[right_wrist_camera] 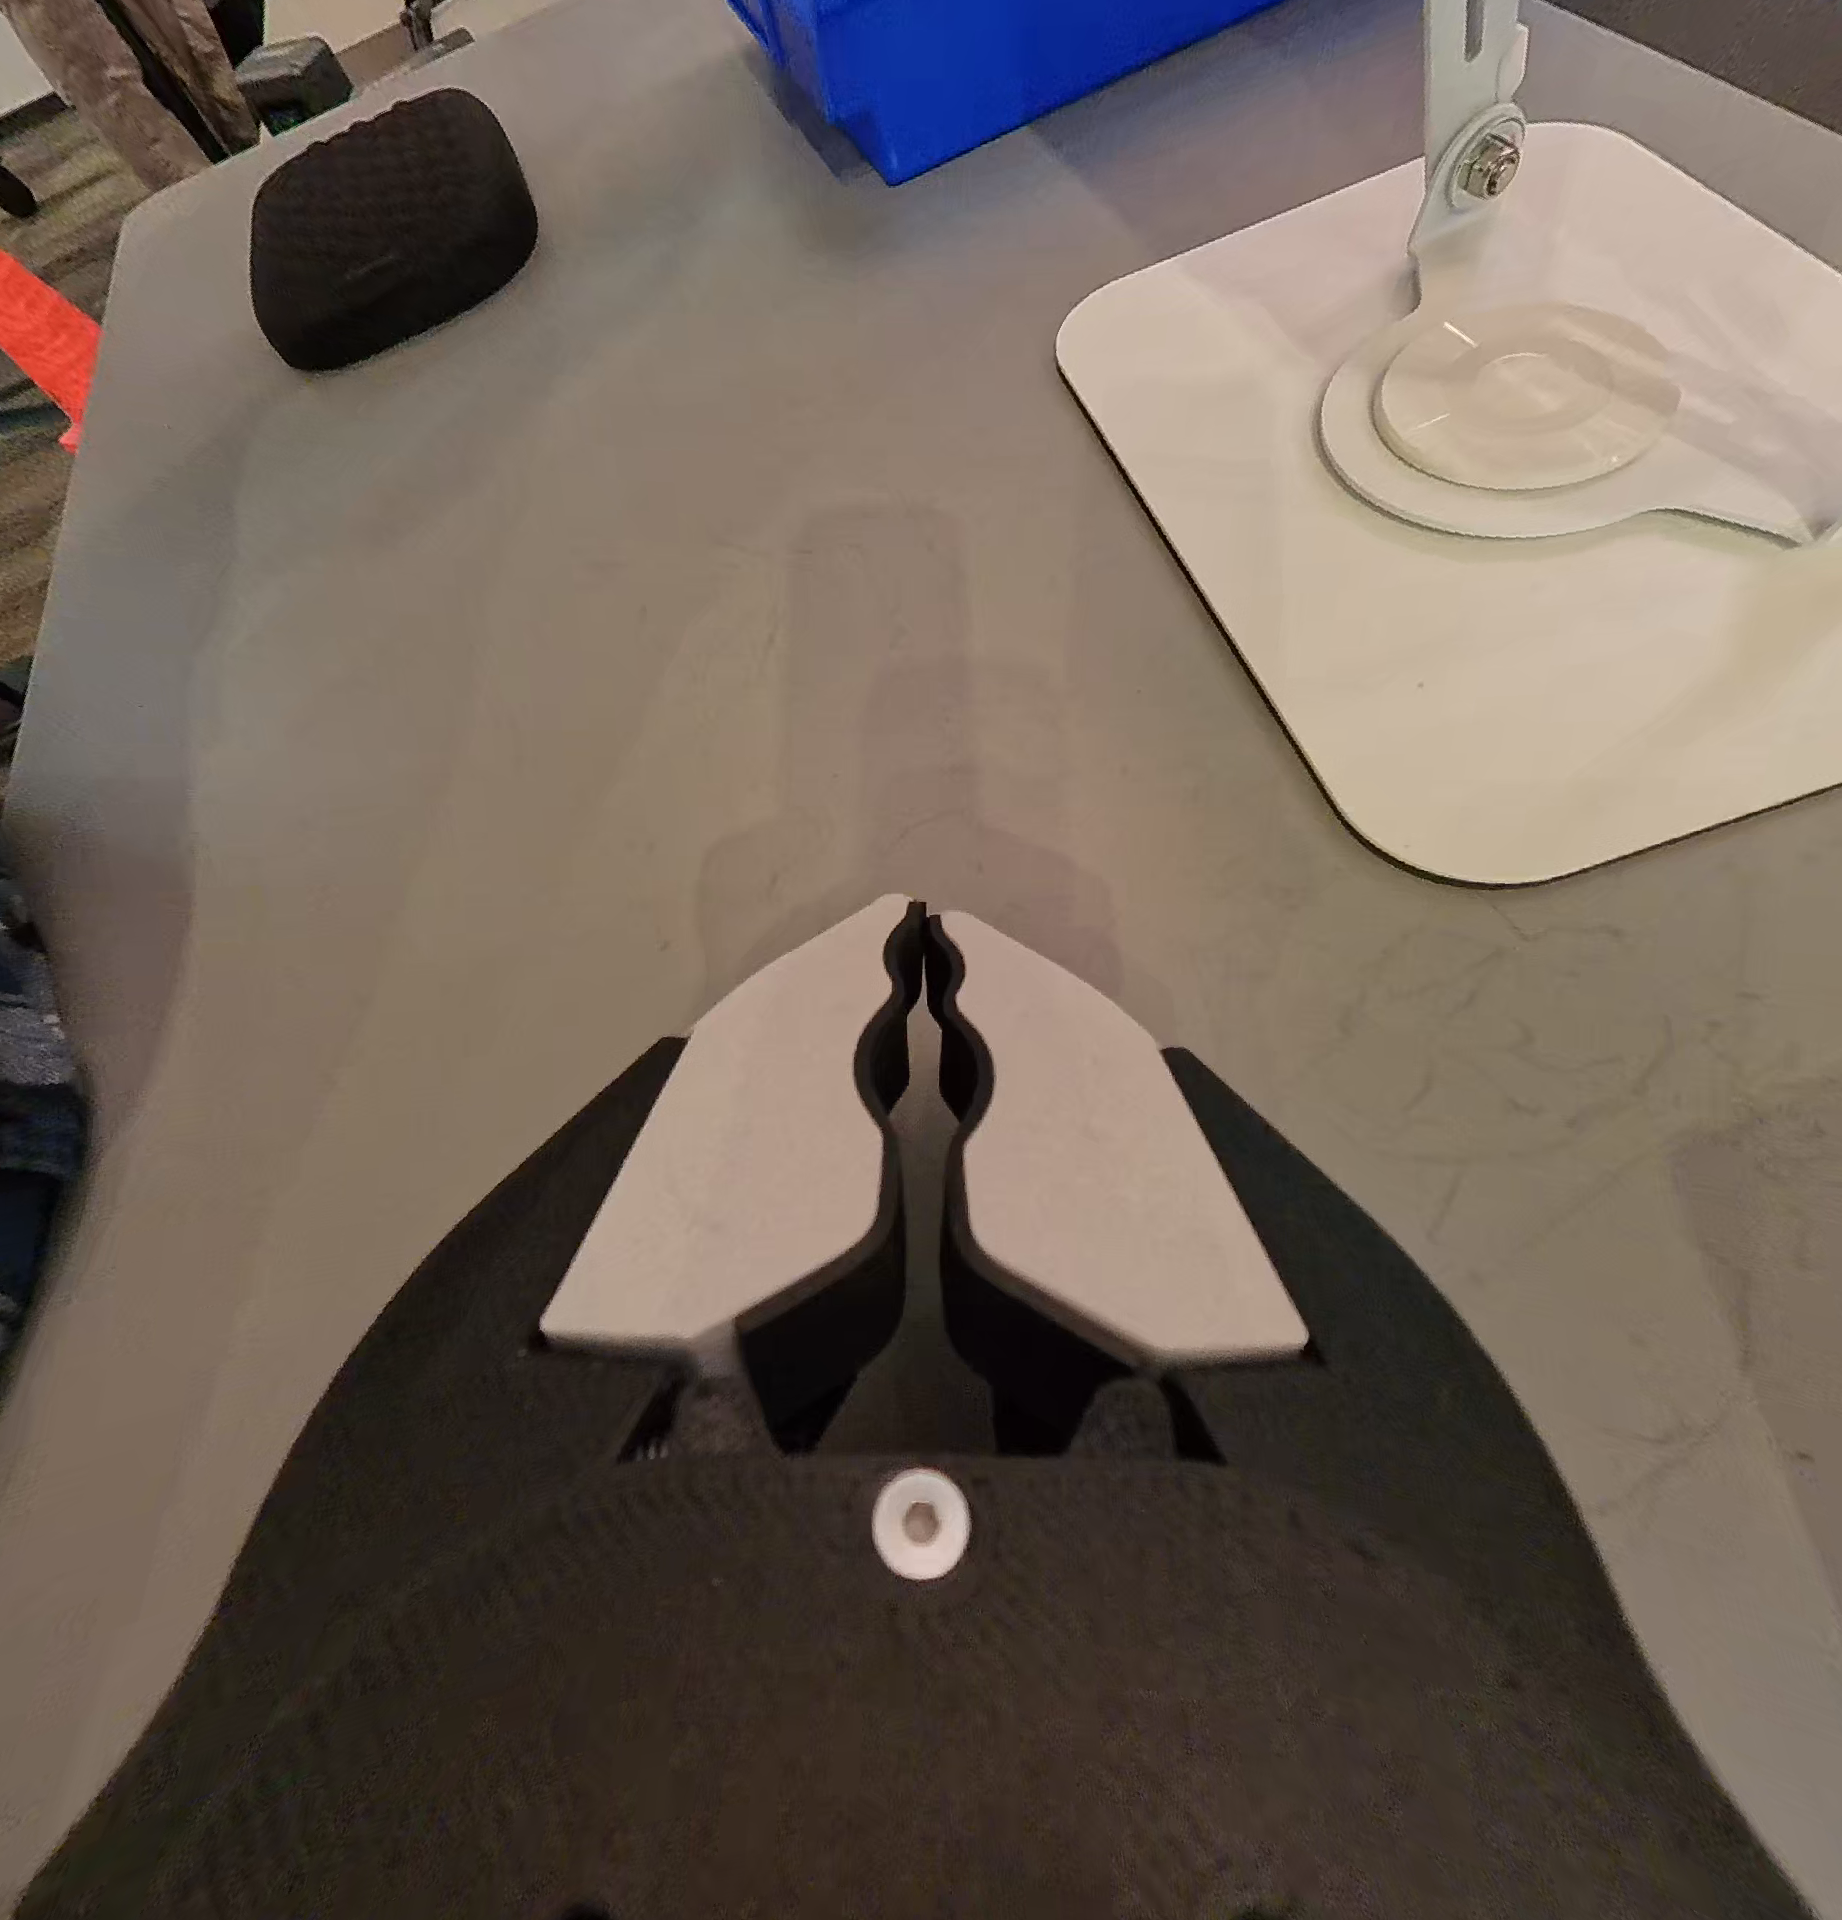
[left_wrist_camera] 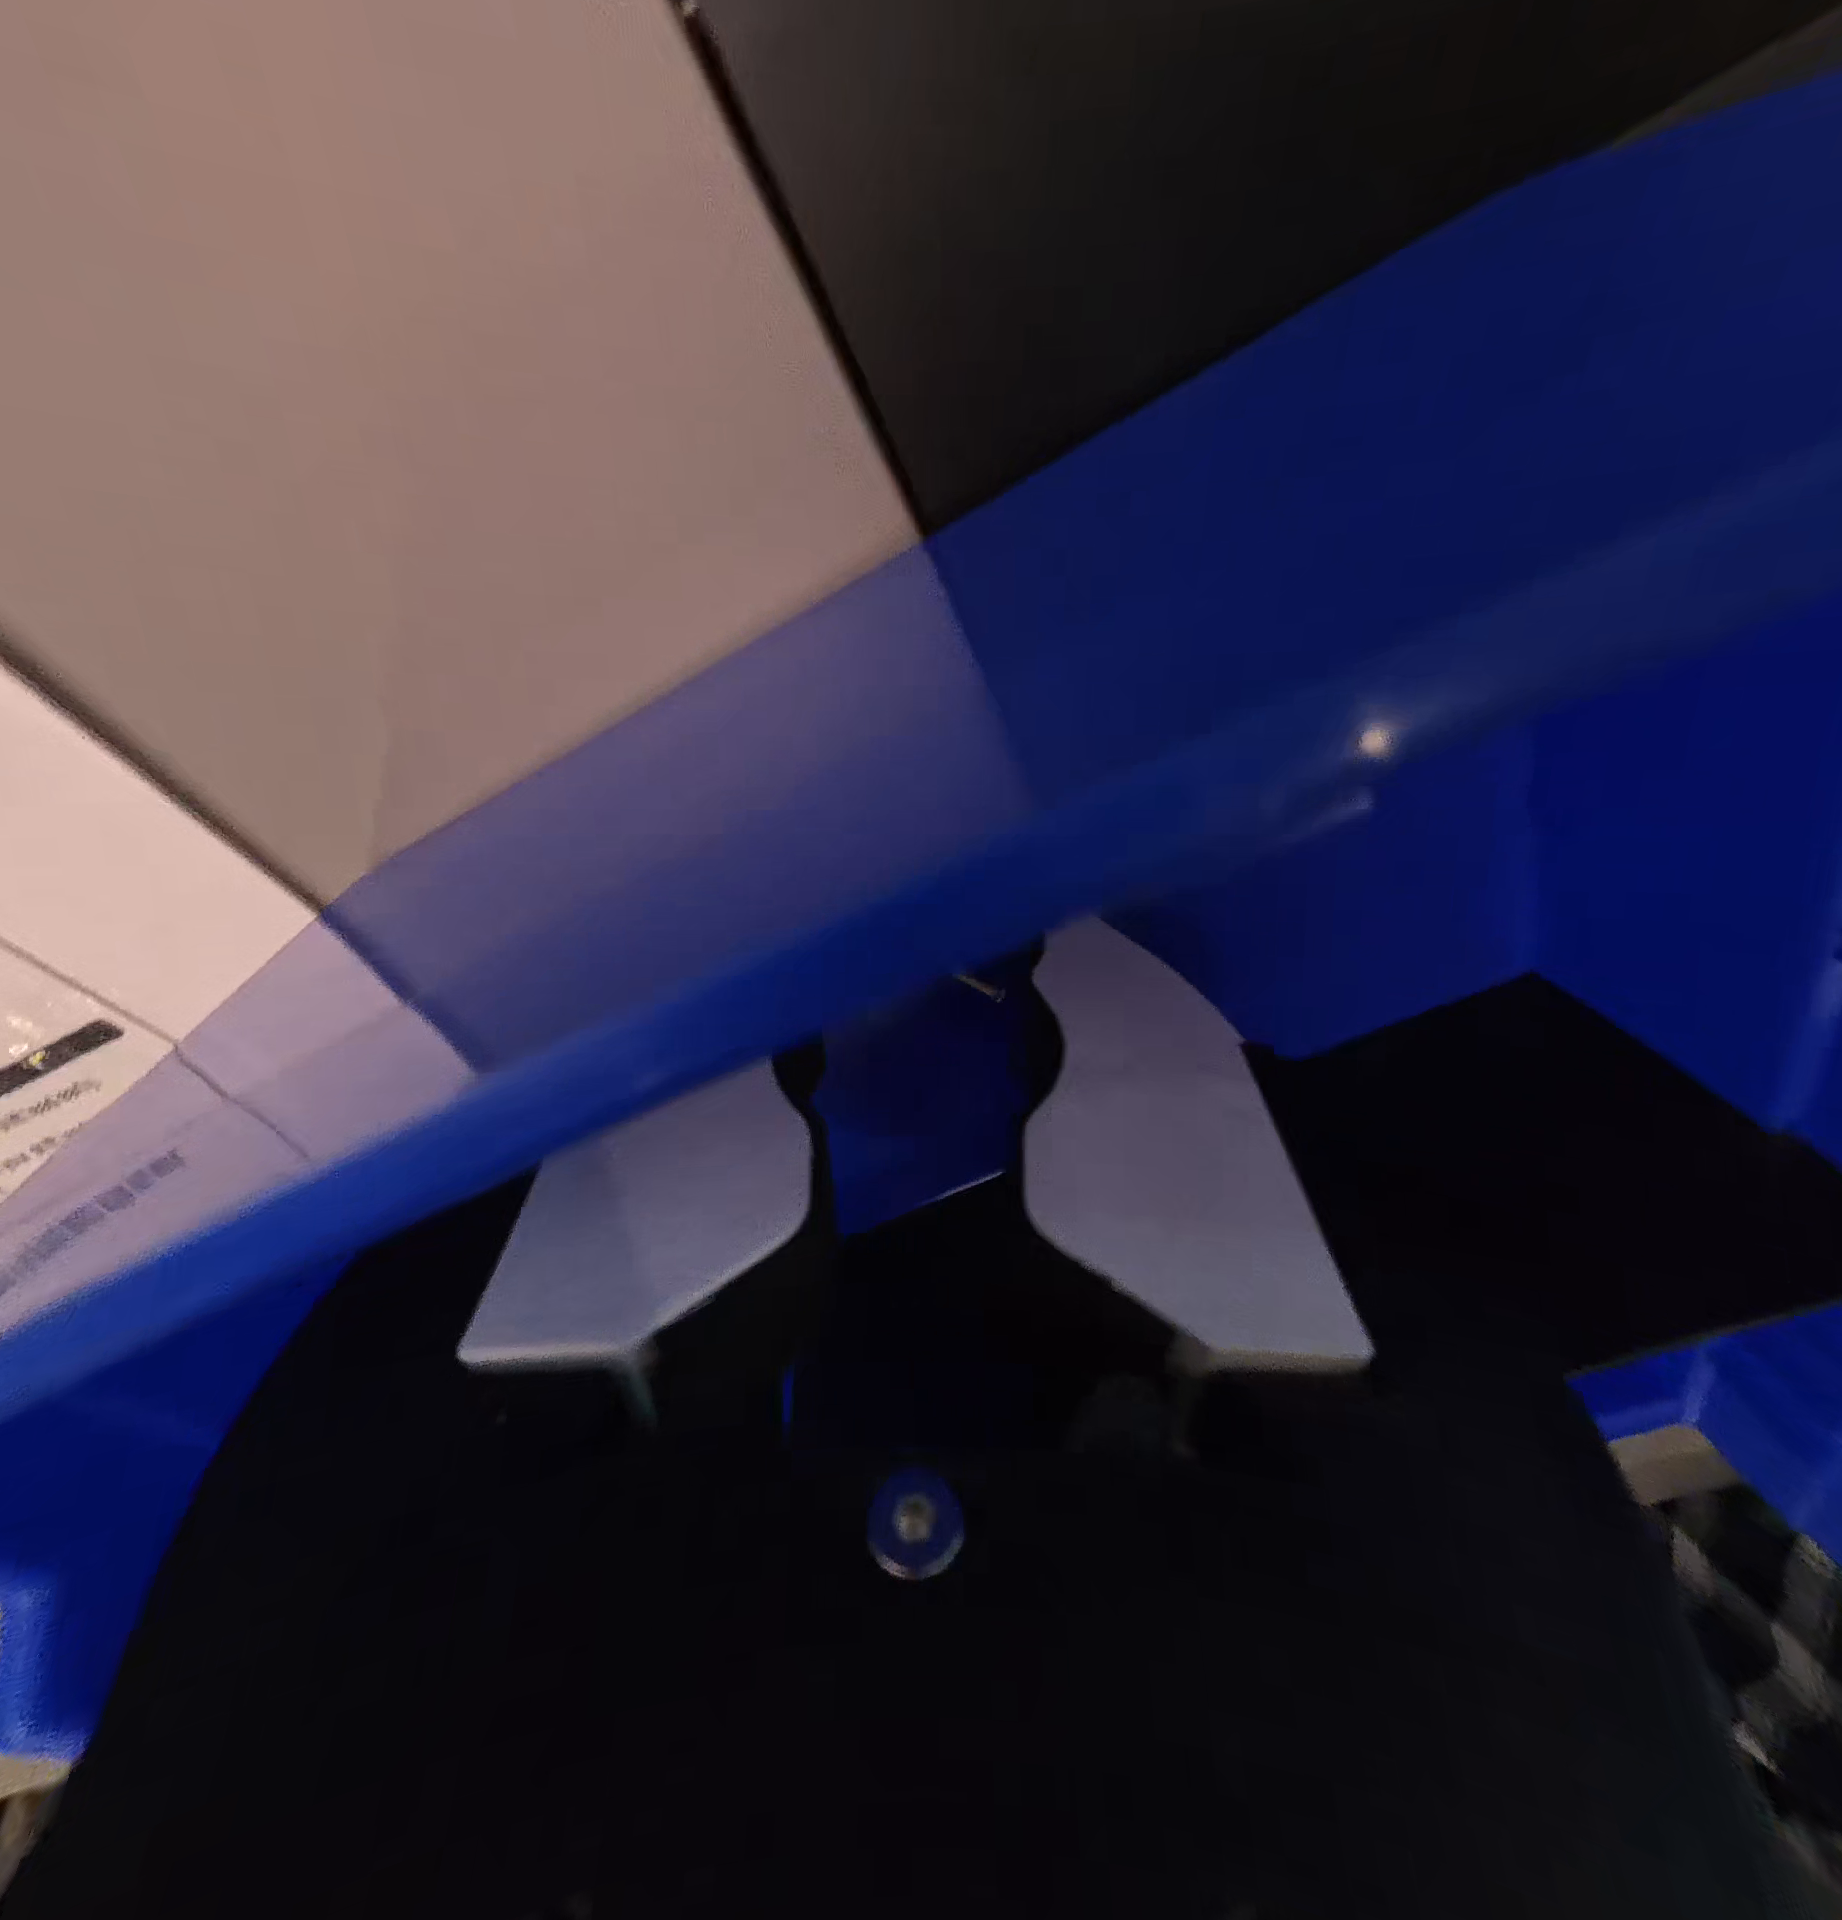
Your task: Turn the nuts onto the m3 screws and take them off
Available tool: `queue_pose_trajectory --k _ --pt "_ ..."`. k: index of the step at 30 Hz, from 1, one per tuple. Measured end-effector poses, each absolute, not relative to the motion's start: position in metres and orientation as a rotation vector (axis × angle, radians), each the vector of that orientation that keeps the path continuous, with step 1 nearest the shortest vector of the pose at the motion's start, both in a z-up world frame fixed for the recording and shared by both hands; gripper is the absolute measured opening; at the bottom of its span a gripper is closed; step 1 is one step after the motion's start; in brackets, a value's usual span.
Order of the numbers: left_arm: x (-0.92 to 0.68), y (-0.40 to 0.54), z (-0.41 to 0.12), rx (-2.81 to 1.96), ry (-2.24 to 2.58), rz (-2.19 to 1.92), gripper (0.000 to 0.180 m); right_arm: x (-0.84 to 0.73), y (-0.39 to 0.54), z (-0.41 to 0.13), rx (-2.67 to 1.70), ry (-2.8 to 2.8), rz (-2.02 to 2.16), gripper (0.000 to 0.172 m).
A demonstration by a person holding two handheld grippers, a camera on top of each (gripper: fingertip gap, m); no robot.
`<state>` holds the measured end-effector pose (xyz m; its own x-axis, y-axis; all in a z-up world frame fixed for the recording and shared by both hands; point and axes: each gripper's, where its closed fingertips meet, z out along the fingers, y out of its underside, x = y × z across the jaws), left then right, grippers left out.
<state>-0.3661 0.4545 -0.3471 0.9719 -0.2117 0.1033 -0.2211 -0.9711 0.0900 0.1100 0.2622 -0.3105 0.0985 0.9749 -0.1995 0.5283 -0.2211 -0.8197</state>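
In the left wrist view a blue plastic bin (left_wrist_camera: 1312, 675) fills the frame at a slant and is blurred. My left gripper (left_wrist_camera: 922, 997) is shut on a wall of this bin. The blue wall sits between its two white fingers (left_wrist_camera: 1135, 1122), and the rim hides the fingertips. In the right wrist view my right gripper (right_wrist_camera: 919, 914) is shut with nothing between its pads. It hovers over the grey table (right_wrist_camera: 584, 675). A blue bin (right_wrist_camera: 979, 73) shows at the far edge of that view.
A black fabric-covered oval object (right_wrist_camera: 392, 223) lies at the table's far left. A white stand with a square base plate (right_wrist_camera: 1519, 623) is at the right. A printed sheet (left_wrist_camera: 34, 1091) shows at the left of the left wrist view.
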Motion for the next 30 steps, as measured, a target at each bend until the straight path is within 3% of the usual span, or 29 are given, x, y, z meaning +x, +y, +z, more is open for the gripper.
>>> queue_pose_trajectory --k 1,4,7,12,16,30 --pt "-0.368 0.454 -0.347 3.023 -0.315 0.12 0.027 0.11 0.262 -0.311 -1.815 -1.474 1.017 0.0" --pt "-0.369 0.45 -0.348 3.039 -0.281 0.103 0.028 0.11 0.261 -0.311 -1.811 -1.477 1.016 0.0" --pt "-0.376 0.443 -0.347 3.019 -0.289 0.005 0.043 0.11 0.261 -0.31 -1.81 -1.476 1.018 0.0" --pt "-0.375 0.435 -0.348 3.02 -0.181 0.002 0.031 0.11 0.261 -0.311 -1.814 -1.477 1.017 0.0" --pt "-0.374 0.435 -0.349 3.036 -0.126 0.024 0.002 0.11 0.261 -0.31 -1.813 -1.475 1.019 0.0" --pt "-0.371 0.444 -0.334 3.177 -0.277 0.017 0.002 0.111 0.261 -0.31 -1.823 -1.467 1.031 0.0"
